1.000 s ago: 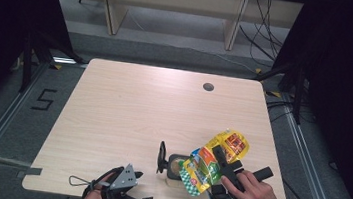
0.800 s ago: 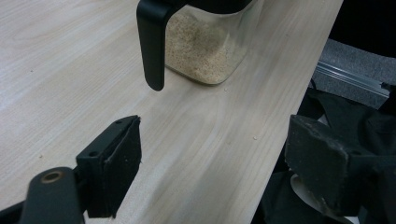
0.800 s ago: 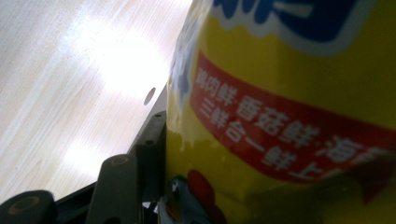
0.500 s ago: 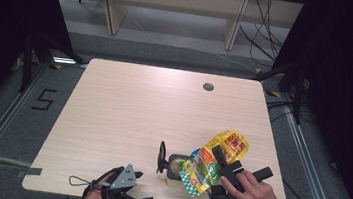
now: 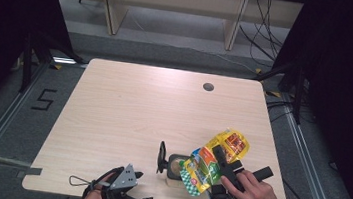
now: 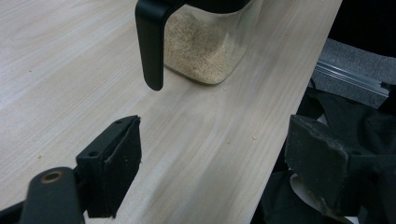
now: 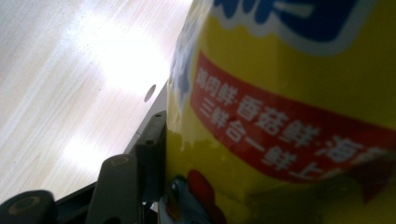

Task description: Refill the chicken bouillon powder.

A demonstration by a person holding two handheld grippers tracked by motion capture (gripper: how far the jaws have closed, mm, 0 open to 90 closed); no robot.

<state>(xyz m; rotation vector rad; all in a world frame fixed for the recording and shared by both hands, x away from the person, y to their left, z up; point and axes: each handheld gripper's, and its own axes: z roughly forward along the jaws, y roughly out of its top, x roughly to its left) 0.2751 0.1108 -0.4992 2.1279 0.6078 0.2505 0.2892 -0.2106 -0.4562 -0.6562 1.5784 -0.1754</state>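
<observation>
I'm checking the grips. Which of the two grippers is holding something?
The right gripper: its jaws clamp the yellow printed pouch, tipped over the clear black-handled jar. The left gripper stands open over bare wooden table.

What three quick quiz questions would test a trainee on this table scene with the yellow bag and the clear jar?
1. True or false: the right gripper grips the yellow bag.
2. What is in the clear jar? A) water B) pale grains C) coins
3. Fill in: the left gripper has its fingers ____, with nothing between them.

Key:
1. True; the bag presses against its finger in the right gripper view and is tipped over the jar in the high view.
2. B; pale grains lie in the bottom, beside the black handle.
3. Open; they stand wide apart over the table, short of the jar.
</observation>
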